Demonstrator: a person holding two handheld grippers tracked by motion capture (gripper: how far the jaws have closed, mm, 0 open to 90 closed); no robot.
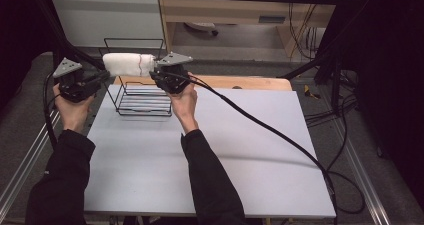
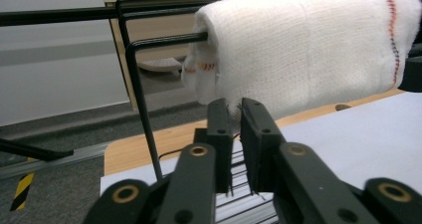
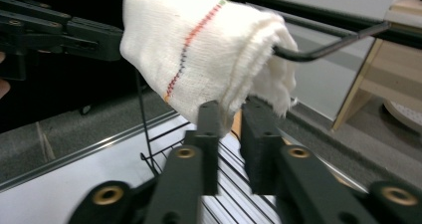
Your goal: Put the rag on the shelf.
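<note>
A white knitted towel with a red stitched stripe hangs folded over the top bar of a black wire rack at the table's far left. My left gripper is at the towel's left end and my right gripper at its right end. In the left gripper view the jaws stand a narrow gap apart, with the towel's lower hem dipping between the tips. In the right gripper view the jaws show a wider gap with the towel's loose edge hanging in it, not pinched.
The rack stands on a grey tabletop in front of a wooden strip. A thick black cable trails from the right gripper across the table to its right edge. Black frame posts and a wooden shelf unit stand behind.
</note>
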